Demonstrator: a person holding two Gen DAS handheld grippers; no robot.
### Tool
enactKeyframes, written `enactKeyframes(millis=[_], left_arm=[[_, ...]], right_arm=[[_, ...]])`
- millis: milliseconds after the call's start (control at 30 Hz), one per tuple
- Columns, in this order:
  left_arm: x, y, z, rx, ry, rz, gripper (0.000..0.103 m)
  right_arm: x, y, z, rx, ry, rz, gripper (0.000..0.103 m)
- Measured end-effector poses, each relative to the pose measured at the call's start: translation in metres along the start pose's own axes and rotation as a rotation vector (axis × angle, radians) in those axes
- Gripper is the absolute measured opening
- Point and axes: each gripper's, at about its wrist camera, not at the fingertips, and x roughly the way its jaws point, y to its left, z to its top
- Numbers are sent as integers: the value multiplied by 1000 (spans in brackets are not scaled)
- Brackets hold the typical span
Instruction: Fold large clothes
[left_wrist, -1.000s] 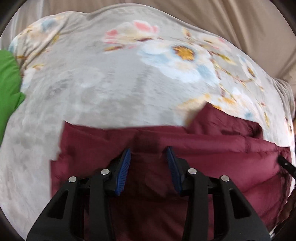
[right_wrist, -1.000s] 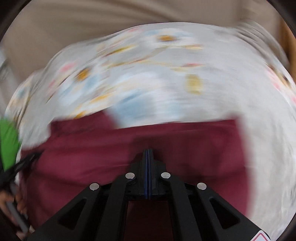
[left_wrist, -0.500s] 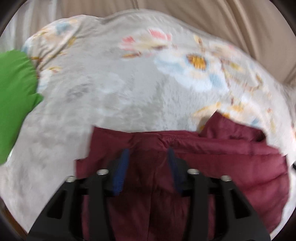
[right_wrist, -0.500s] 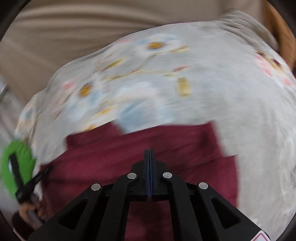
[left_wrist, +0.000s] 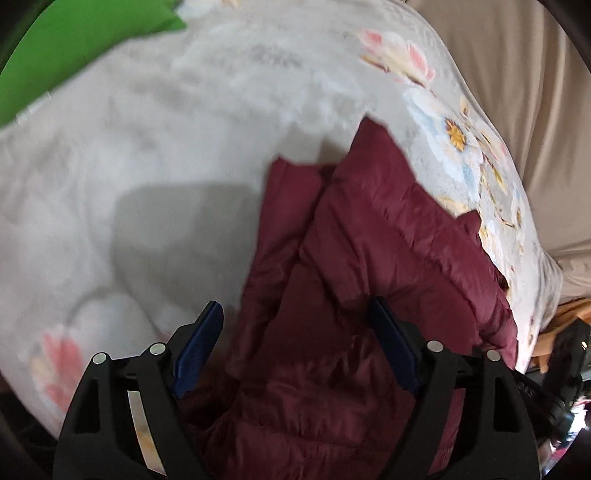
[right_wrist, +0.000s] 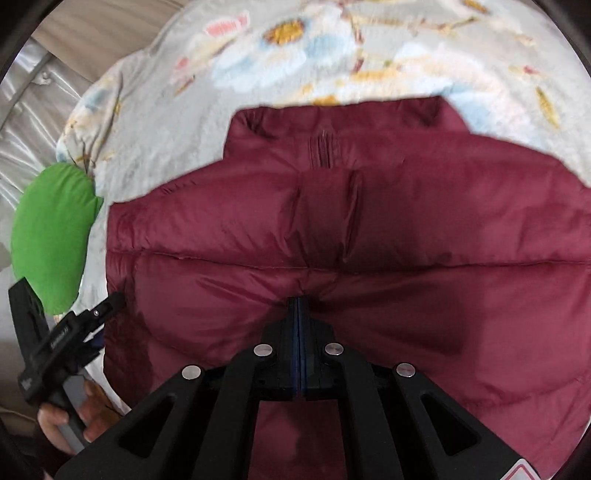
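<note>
Left gripper (left_wrist: 295, 339), narrower a second ago, is opening over the maroon jacket (right_wrist: 369, 236); right gripper (right_wrist: 298, 306) pinched shut, seemingly on its fabric; a fold looks laid.

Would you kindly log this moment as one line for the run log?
garment: maroon puffer jacket on floral blanket | left claw: opening, jacket edge between fingers | right claw: shut, tips at jacket

No readable text, small white print on left gripper (right_wrist: 86, 325) body too blurred
</note>
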Motion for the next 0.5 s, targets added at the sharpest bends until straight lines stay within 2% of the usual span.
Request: enactKeyframes(millis=[100,133,233,267,333,400,500], left_arm=[[12,0,-4,-24,26,-35,79],[12,-1,-3,-17,27,-35,76],[10,-8,-1,11,47,-80,53],[9,-11,-1,22,50,-93,47],[3,-17,-2,40,48,-128,24],[-9,-26,-3,54,35,-169,13],[-42,-52,-5,123,-12,-244,8]], right_arm=[[8,-7,3,40,34,39,1],[4,-9,4,56,30,50,1],[-23,-18,11,89,-75,74,1],[-26,-23,19,94,-92,51,1],[-19,-29,31,115,-76,51,1],[2,-36,40,128,-30,60,1],[18,-33,42,92,-15,54,0]])
